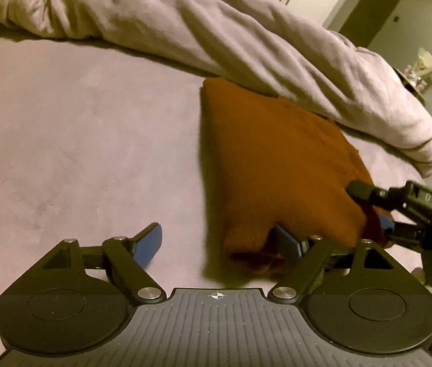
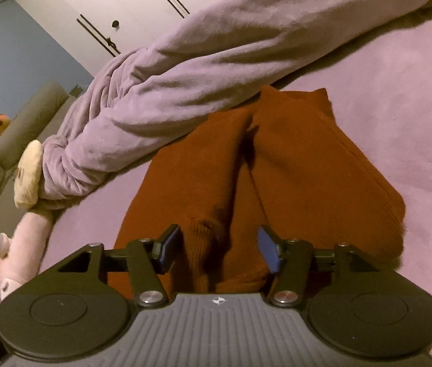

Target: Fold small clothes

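A rust-orange knitted garment [image 1: 277, 165] lies folded on the purple bed sheet [image 1: 78, 140]. My left gripper [image 1: 219, 241] is open at its near corner: the right finger [image 1: 286, 241] is tucked under the raised hem, the left finger [image 1: 148, 243] rests over bare sheet. The right gripper [image 1: 371, 214] comes in from the right with its fingers around the garment's near right edge. In the right wrist view the garment [image 2: 292, 159] shows two folded halves with a crease between them, and my right gripper [image 2: 217, 249] is open with a ribbed fold between its fingers.
A rolled lilac blanket [image 1: 216, 36] lies along the garment's far side, touching it; it also shows in the right wrist view [image 2: 216, 46]. Plush toys [image 2: 11, 244] and a grey bolster [image 2: 17, 134] sit at the bed's left edge. White wardrobe doors [image 2: 108, 6] stand behind.
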Action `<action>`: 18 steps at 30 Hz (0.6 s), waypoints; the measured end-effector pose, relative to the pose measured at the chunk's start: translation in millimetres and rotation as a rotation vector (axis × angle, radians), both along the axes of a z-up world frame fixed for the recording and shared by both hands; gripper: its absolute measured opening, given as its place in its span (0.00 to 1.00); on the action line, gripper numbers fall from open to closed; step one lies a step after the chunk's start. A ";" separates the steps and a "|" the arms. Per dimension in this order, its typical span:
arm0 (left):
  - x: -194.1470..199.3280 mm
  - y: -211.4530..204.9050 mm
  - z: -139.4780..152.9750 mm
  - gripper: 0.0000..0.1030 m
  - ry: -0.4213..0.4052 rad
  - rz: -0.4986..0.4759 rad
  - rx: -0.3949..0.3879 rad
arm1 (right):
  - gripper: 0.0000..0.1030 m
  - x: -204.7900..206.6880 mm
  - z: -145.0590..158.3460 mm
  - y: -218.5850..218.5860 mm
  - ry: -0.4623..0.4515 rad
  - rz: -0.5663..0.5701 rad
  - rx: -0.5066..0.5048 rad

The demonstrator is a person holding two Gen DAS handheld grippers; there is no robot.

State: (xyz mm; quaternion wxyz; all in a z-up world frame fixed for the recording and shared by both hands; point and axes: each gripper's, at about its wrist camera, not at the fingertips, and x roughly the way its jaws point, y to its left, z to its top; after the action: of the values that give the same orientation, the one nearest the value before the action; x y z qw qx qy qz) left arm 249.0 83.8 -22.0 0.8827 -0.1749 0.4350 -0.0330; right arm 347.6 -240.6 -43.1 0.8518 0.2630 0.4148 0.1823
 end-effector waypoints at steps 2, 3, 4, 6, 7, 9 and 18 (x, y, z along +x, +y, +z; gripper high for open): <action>1.1 -1.5 -0.5 0.84 0.010 0.007 0.001 | 0.56 3.7 -0.8 4.6 0.006 0.023 0.028; 1.3 -2.4 -0.3 0.84 0.012 0.003 0.004 | 0.49 5.0 -0.1 9.5 -0.005 0.035 0.018; 1.4 -3.6 -0.1 0.84 0.014 -0.001 0.011 | 0.44 4.3 1.9 14.0 -0.024 0.055 -0.009; 2.6 -7.0 0.5 0.85 0.017 -0.010 0.035 | 0.37 4.9 3.3 20.8 -0.045 0.083 -0.047; 3.1 -8.7 0.5 0.86 0.016 -0.017 0.044 | 0.37 7.6 1.5 21.0 -0.037 0.086 -0.035; 4.1 -12.1 -0.2 0.87 0.017 -0.026 0.053 | 0.43 14.1 -3.3 19.2 -0.013 0.085 -0.002; 8.8 -24.0 -4.3 0.90 0.039 -0.058 0.079 | 0.41 37.3 -1.9 37.4 0.015 0.133 -0.025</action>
State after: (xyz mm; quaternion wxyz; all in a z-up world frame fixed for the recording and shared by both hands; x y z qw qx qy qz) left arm 257.8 59.8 -26.3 0.8790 -0.1276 0.4579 -0.0380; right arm 384.9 -203.3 -45.0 0.8380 0.2254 0.4399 0.2311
